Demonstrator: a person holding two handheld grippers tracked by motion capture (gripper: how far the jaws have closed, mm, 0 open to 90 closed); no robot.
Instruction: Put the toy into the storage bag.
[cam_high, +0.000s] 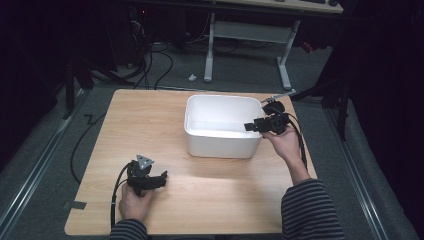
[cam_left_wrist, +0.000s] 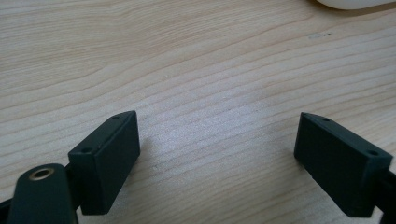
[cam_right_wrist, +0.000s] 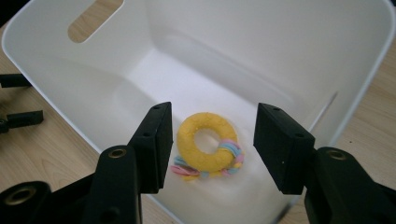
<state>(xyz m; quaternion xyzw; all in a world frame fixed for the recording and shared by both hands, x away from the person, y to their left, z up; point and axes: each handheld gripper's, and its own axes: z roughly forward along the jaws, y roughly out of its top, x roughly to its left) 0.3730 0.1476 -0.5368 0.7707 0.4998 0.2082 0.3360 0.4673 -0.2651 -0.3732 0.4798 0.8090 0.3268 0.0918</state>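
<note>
At the lower left of the high view the left hand-held gripper (cam_high: 161, 179) lay spread on the bench (cam_high: 150, 125), while at right of centre the right hand-held gripper (cam_high: 248, 126), jaws apart, hung over the white tub (cam_high: 220, 145) holding the yellow ring toy (cam_right_wrist: 205, 144).

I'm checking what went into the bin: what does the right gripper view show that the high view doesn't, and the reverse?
Right gripper view alone: a yellow ring-shaped toy with pastel bands lying on the floor of the white plastic bin, seen between the open right gripper. High view alone: the left gripper resting on the light wooden table, and the person's striped sleeves. Both: the bin, the table and the right gripper at the bin's rim.
</note>
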